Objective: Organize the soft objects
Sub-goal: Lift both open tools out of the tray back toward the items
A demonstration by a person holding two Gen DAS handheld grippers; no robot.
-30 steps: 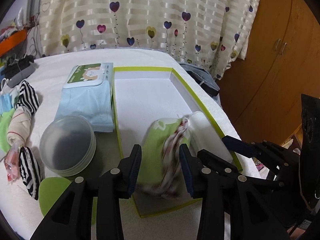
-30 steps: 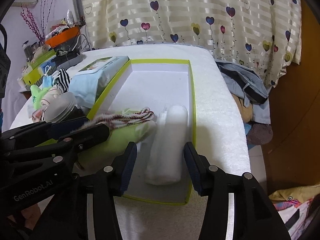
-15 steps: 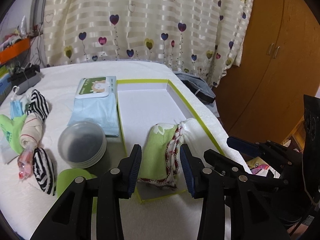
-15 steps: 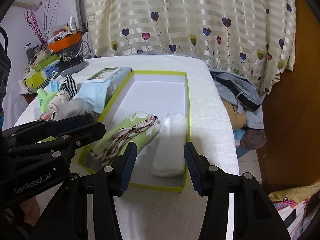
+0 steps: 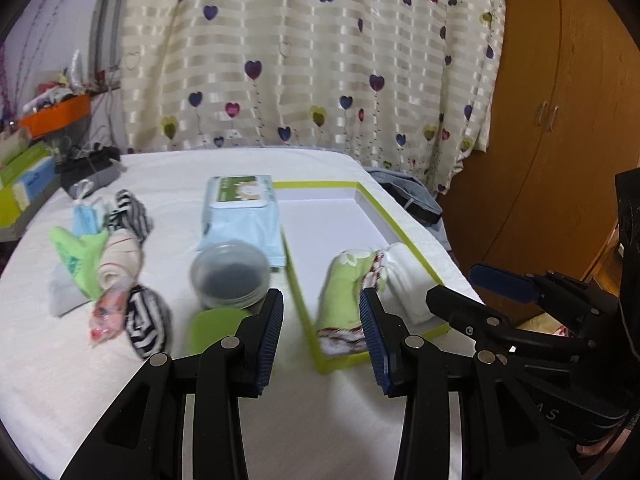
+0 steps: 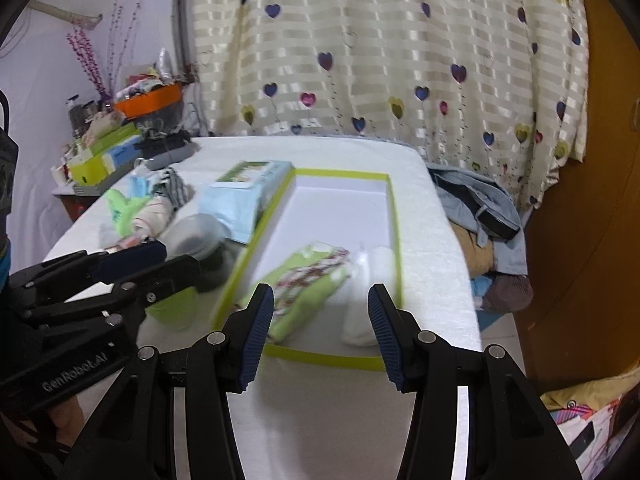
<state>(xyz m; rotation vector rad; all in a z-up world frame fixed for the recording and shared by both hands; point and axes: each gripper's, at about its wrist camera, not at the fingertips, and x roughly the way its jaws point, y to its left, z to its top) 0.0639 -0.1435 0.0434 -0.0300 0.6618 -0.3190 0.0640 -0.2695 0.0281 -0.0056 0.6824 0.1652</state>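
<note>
A white tray with a lime-green rim (image 5: 404,236) (image 6: 394,220) lies on the white table. In its near end lie a green rolled cloth with red-white trim (image 5: 344,296) (image 6: 308,284) and a white rolled cloth (image 5: 408,280) (image 6: 372,292). My left gripper (image 5: 322,336) is open and empty, above the table in front of the tray. My right gripper (image 6: 320,328) is open and empty, also in front of the tray. More soft items lie at the left: striped socks (image 5: 144,320), a beige roll (image 5: 116,268), a green cloth (image 5: 76,256).
A wet-wipes pack (image 5: 240,216) and a round lidded plastic tub (image 5: 230,274) sit left of the tray. A green lid (image 5: 216,328) lies near the left fingers. Boxes and an orange basket (image 6: 148,100) stand far left. Clothes (image 6: 480,208) lie right of the table.
Both grippers have pulled back and up from the tray; the green and white rolls stay in it. The left gripper let go of the green roll earlier.
</note>
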